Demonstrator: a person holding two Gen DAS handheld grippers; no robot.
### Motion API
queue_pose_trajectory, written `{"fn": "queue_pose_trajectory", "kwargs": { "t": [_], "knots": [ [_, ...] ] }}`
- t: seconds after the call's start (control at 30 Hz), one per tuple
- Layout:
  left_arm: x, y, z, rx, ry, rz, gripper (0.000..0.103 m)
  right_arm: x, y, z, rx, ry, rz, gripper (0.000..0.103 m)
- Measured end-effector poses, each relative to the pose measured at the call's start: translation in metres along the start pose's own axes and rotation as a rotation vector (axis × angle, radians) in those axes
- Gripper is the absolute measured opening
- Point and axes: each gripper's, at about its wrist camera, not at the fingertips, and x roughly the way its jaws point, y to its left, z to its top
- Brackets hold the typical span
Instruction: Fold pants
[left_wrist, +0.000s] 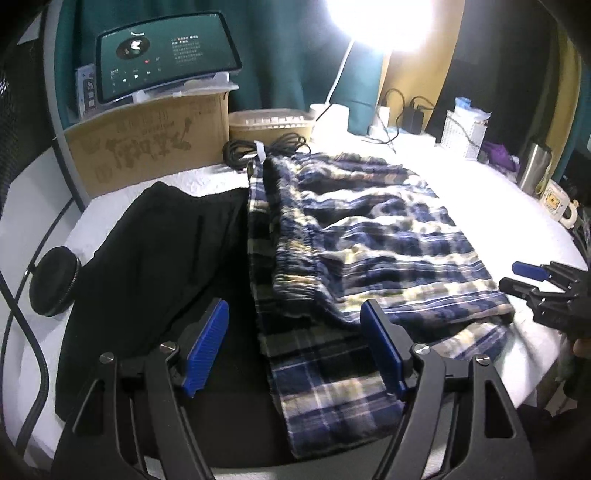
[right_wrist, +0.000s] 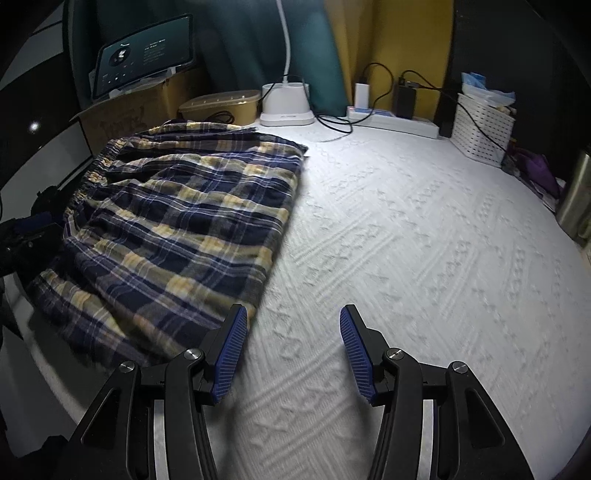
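Blue, yellow and white plaid pants lie folded on the white textured table cover, one leg trailing off the near edge. My left gripper hovers open over that trailing leg, nothing between its blue pads. In the right wrist view the plaid pants fill the left half. My right gripper stands open over the bare cover just right of the pants' near corner, holding nothing. The right gripper also shows at the right edge of the left wrist view, beside the pants' fold.
A black garment lies left of the plaid pants, with a round black case beside it. Along the back stand a cardboard box with a tablet, a tan container, a coiled cable, a lamp base, a power strip, a white basket and a mug.
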Motion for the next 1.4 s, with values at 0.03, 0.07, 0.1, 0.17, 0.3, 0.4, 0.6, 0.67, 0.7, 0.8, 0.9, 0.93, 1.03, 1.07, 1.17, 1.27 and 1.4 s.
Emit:
{"fn": "queue_pose_trajectory", "kwargs": {
  "t": [0.03, 0.07, 0.1, 0.17, 0.3, 0.4, 0.6, 0.67, 0.7, 0.8, 0.9, 0.93, 1.03, 1.07, 1.17, 1.27, 1.4],
  "knots": [
    [-0.002, -0.002, 0.000, 0.002, -0.006, -0.006, 0.075, -0.003, -0.001, -0.002, 0.004, -0.003, -0.004, 0.055],
    [-0.006, -0.006, 0.000, 0.009, -0.015, -0.012, 0.075, -0.007, -0.003, -0.005, 0.009, -0.008, -0.007, 0.055],
    [-0.009, -0.010, 0.000, 0.019, -0.023, -0.019, 0.075, -0.010, -0.005, -0.007, 0.014, -0.012, -0.011, 0.055],
    [-0.015, -0.018, 0.001, 0.040, -0.035, -0.027, 0.075, -0.016, -0.008, -0.011, 0.027, -0.020, -0.020, 0.055],
    [-0.024, -0.033, 0.004, 0.071, -0.063, -0.051, 0.075, -0.031, -0.019, -0.019, 0.052, -0.038, -0.039, 0.055],
    [-0.027, -0.046, 0.006, 0.088, -0.074, -0.074, 0.075, -0.042, -0.027, -0.026, 0.072, -0.053, -0.054, 0.056],
    [-0.027, -0.075, 0.004, 0.120, -0.073, -0.123, 0.075, -0.063, -0.049, -0.044, 0.126, -0.079, -0.086, 0.069],
    [-0.027, -0.085, 0.003, 0.137, -0.073, -0.139, 0.075, -0.070, -0.056, -0.050, 0.144, -0.086, -0.098, 0.070],
    [-0.027, -0.091, 0.003, 0.147, -0.074, -0.148, 0.075, -0.073, -0.060, -0.053, 0.152, -0.090, -0.103, 0.070],
    [-0.026, -0.106, 0.002, 0.184, -0.071, -0.162, 0.075, -0.084, -0.071, -0.062, 0.182, -0.104, -0.121, 0.070],
    [-0.026, -0.120, 0.000, 0.212, -0.071, -0.167, 0.075, -0.094, -0.081, -0.068, 0.206, -0.121, -0.136, 0.070],
    [-0.028, -0.124, 0.000, 0.218, -0.077, -0.171, 0.075, -0.097, -0.082, -0.069, 0.210, -0.126, -0.139, 0.070],
    [-0.033, -0.133, 0.001, 0.231, -0.098, -0.180, 0.085, -0.108, -0.089, -0.073, 0.222, -0.147, -0.152, 0.070],
    [-0.036, -0.137, 0.002, 0.234, -0.108, -0.185, 0.089, -0.112, -0.091, -0.073, 0.225, -0.156, -0.157, 0.070],
    [-0.043, -0.145, 0.006, 0.240, -0.135, -0.197, 0.090, -0.122, -0.095, -0.074, 0.231, -0.179, -0.169, 0.070],
    [-0.051, -0.150, 0.009, 0.237, -0.155, -0.199, 0.090, -0.132, -0.097, -0.074, 0.232, -0.201, -0.180, 0.070],
    [-0.059, -0.155, 0.013, 0.231, -0.183, -0.203, 0.090, -0.145, -0.098, -0.072, 0.228, -0.226, -0.197, 0.070]
  ]
}}
